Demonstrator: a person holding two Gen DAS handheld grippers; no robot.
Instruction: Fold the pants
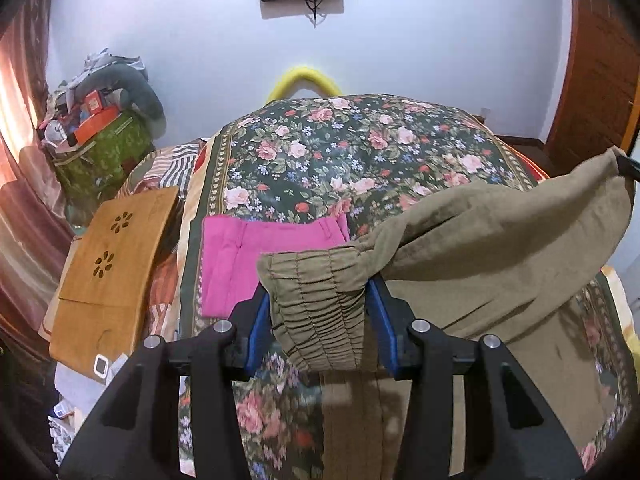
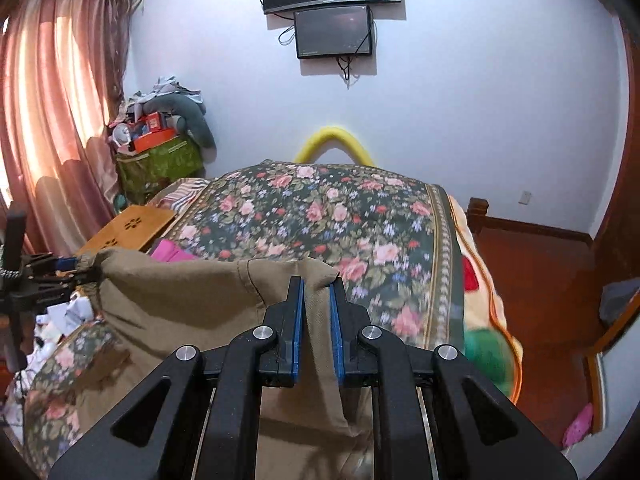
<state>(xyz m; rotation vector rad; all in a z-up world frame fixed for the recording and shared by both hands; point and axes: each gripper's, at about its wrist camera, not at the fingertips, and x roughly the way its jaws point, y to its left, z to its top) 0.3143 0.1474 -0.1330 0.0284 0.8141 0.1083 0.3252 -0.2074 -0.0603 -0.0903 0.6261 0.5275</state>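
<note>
Floral bedspread (image 1: 360, 152) under olive pants (image 1: 480, 240); left claw (image 1: 320, 300) and right claw (image 2: 317, 300) each clamp them.

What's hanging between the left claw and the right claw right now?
The olive pants span the gap: the left claw pinches the gathered waistband, the right claw another edge. The right wrist view shows it best.

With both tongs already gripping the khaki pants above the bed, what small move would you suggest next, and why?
Probably carry both ends forward and lower them together. The left tongs pinch the gathered waistband, the right tongs pinch the other end, and the khaki pants hang lifted between them over the floral bedspread, beside the pink garment.
</note>
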